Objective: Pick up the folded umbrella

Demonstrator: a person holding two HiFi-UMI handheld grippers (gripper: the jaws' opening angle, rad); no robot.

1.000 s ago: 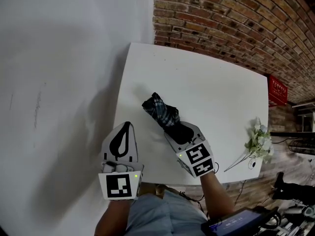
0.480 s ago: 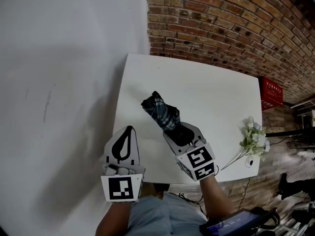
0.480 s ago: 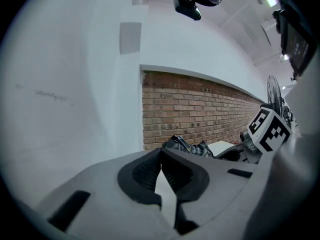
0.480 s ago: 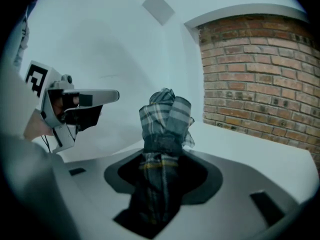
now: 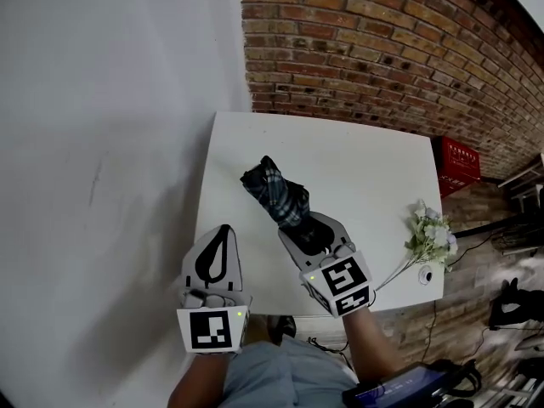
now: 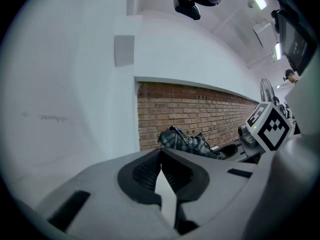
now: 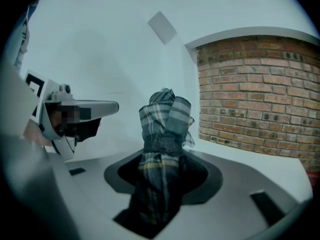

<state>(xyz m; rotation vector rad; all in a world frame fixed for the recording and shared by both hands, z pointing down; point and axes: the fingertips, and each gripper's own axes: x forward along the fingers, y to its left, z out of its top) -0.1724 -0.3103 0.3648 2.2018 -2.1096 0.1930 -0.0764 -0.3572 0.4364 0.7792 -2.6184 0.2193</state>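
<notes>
Head view: recorded folded plaid umbrella (image 5: 274, 189) clamped in right gripper (image 5: 308, 226), carried above white surface (image 5: 357, 168), free end toward brick wall (image 5: 382, 49); noted left gripper (image 5: 223, 230) just beside, apart from umbrella; listed flower sprig (image 5: 429, 236) at surface's right edge. Left gripper view: found jaws closed tip to tip on nothing; sighted umbrella beyond, at right. Right gripper view: found jaws pressed on umbrella's lower part, strapped canopy projecting upward against white wall.
</notes>
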